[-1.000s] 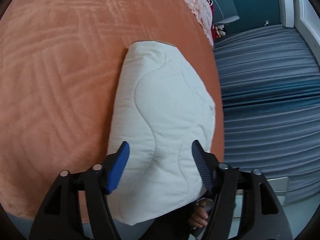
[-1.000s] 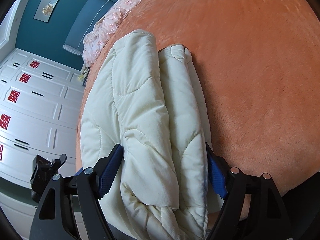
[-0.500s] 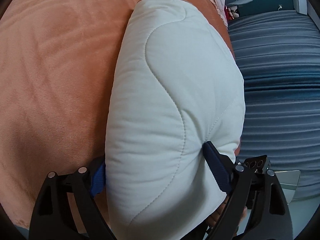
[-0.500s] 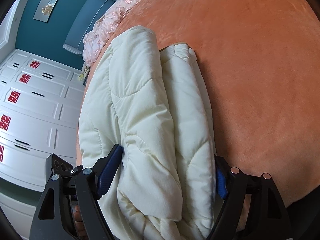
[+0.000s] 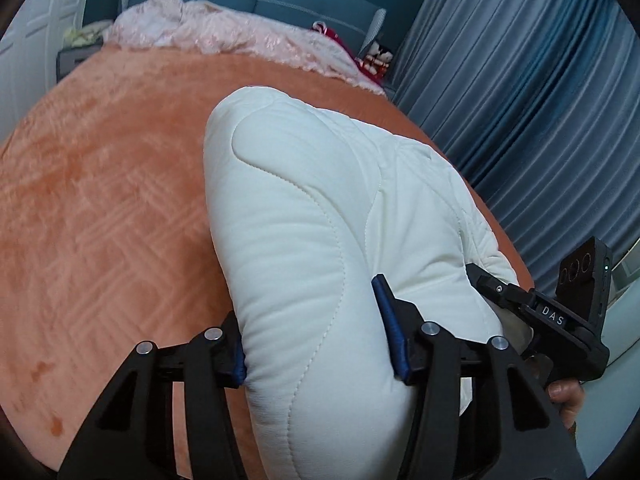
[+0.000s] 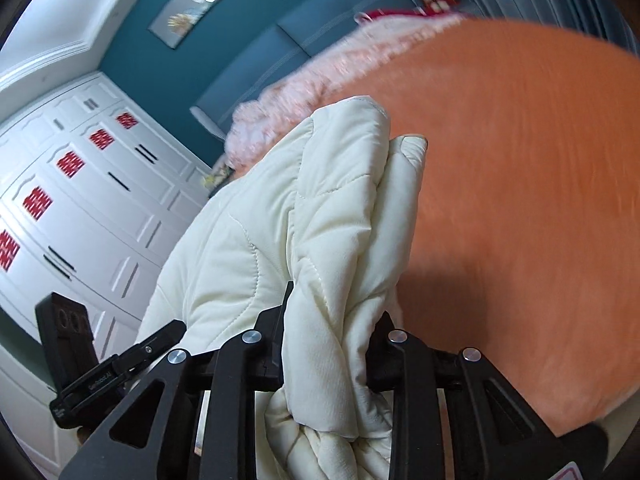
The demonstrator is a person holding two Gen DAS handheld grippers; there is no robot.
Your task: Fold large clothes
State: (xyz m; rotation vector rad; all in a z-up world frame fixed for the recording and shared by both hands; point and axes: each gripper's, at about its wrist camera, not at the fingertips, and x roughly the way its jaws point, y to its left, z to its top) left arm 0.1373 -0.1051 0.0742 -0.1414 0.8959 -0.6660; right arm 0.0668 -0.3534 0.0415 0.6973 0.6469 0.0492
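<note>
We see the folded white quilted coat (image 5: 320, 240) near the bed's (image 5: 100, 200) curtain-side edge, its near end raised. The left gripper (image 5: 316, 344) clamps a thick fold between its blue-padded fingers (image 5: 390, 328); the right gripper (image 6: 328, 320) pinches the bunched layers (its pads hidden by fabric).

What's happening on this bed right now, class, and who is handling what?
A person is working with a handheld gripper in each hand on a folded cream quilted coat over an orange bedspread. The left gripper is clamped on the thick folded bundle. The right gripper is pinched on a bunched edge of the same coat. Both ends are gripped, and the bundle appears raised off the bedspread. A pink lacy cover lies at the head of the bed.
</note>
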